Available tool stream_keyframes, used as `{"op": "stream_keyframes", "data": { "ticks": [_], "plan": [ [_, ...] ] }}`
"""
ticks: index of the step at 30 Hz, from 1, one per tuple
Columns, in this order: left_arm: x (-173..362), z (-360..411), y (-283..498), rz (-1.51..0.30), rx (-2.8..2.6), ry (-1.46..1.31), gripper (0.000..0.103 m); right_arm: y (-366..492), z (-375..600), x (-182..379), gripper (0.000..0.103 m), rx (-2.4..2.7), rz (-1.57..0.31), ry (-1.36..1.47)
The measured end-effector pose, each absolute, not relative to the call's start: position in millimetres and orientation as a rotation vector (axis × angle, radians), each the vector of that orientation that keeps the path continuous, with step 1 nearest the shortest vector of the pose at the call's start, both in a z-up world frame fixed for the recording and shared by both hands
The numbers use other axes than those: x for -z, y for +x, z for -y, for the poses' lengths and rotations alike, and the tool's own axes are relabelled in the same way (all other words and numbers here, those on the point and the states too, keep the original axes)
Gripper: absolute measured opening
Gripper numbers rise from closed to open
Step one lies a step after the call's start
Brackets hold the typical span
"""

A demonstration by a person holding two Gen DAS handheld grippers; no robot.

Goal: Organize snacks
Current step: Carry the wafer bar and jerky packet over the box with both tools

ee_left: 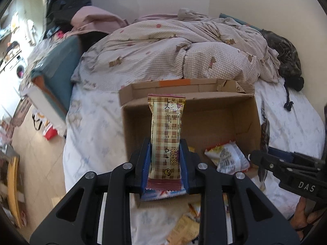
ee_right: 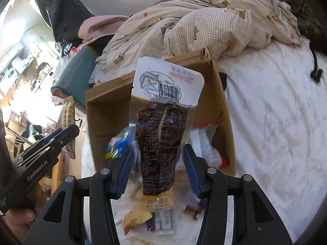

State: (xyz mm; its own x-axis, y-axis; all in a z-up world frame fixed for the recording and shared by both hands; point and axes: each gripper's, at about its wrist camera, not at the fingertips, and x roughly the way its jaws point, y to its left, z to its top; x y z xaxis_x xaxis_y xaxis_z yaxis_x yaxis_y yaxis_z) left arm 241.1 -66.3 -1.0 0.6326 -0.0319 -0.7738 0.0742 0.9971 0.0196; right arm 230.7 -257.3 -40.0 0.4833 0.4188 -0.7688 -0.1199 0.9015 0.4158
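My left gripper [ee_left: 165,143] is shut on a tan checked snack bar [ee_left: 166,130] that stands upright over an open cardboard box [ee_left: 241,114] on the bed. A red and white snack packet [ee_left: 226,157] lies in the box's near right corner. My right gripper [ee_right: 156,149] is shut on a clear vacuum pouch of dark meat with a white barcode top [ee_right: 163,122], held above the same box [ee_right: 106,114]. Each gripper shows at the edge of the other's view: the right gripper [ee_left: 253,157] and the left gripper [ee_right: 75,128]. Loose snack packets [ee_right: 139,218] lie on the sheet near me.
A rumpled checked duvet [ee_left: 173,47] is heaped behind the box. White bedsheet [ee_right: 276,122] spreads to the right. A teal-covered cushion [ee_left: 55,77] leans off the bed's left side over the floor [ee_left: 40,163]. A dark garment [ee_left: 286,57] lies at the far right.
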Motion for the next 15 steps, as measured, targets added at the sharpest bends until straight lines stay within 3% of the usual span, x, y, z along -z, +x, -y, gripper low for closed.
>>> {"op": "stream_keyframes", "data": {
  "ticks": [15],
  "plan": [
    [42.1,58.4,268.3,-0.951,0.085,0.000,0.023,261.5,262.6,78.8,0.052,-0.314,-1.018,0.377]
  ]
}}
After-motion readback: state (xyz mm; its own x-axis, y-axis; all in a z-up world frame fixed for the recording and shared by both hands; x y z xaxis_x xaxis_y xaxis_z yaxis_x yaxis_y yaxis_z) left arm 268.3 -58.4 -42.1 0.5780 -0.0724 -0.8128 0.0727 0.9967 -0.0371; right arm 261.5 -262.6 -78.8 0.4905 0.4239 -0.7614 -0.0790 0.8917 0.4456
